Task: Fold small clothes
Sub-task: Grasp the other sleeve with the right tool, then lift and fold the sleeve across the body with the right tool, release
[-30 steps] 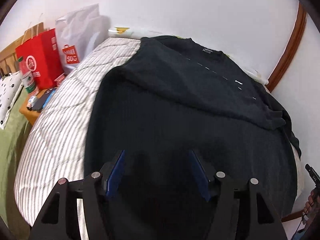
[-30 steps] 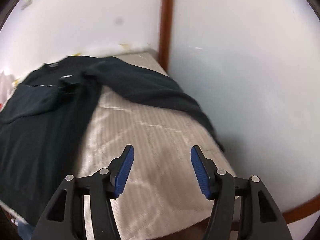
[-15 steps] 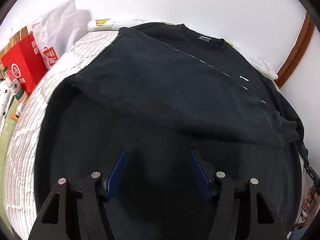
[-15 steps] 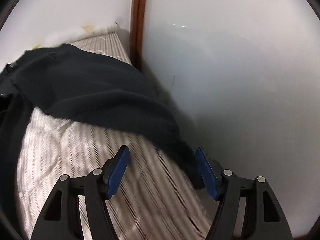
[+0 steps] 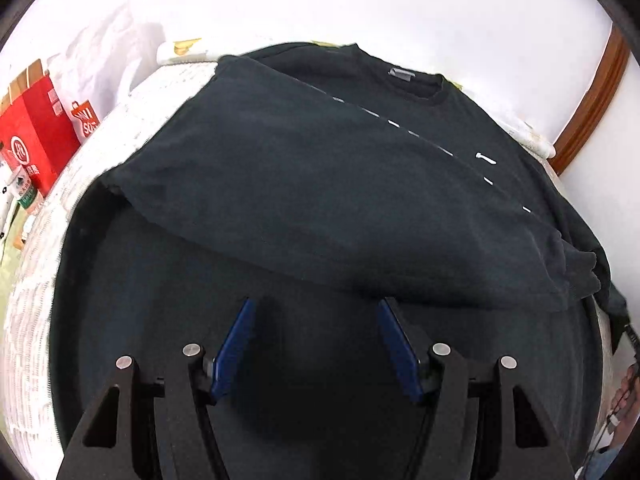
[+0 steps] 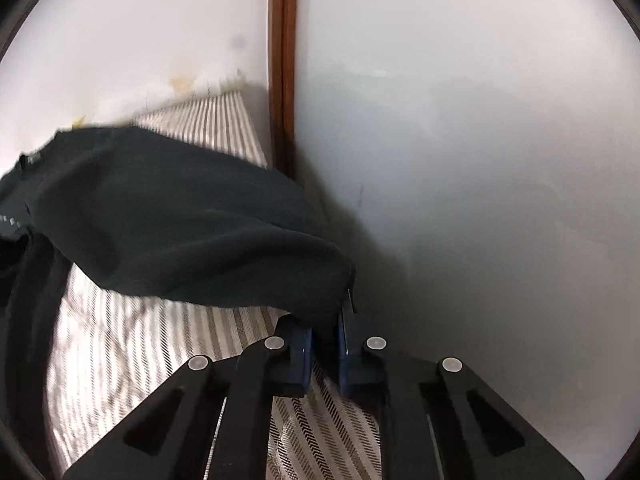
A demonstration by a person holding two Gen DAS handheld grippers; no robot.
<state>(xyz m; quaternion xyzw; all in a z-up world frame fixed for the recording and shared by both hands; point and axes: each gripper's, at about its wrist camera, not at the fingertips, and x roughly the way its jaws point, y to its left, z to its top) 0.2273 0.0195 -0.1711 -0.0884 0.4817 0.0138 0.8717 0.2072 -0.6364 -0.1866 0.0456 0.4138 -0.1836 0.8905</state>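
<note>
A black sweatshirt lies spread on a striped mattress, its left sleeve folded across the chest. My left gripper is open and empty, low over the sweatshirt's lower body. In the right wrist view my right gripper is shut on the cuff end of the sweatshirt's right sleeve, which it holds lifted a little off the mattress beside the wall.
A white wall with a brown wooden post stands close on the right. A red paper bag and a white shopping bag stand at the mattress's far left. A person's hand shows at the right edge.
My right gripper has closed on the sleeve's cuff end, which lay between its open jaws half a second ago, and raised it. My left gripper has moved forward over the sweatshirt, still open.
</note>
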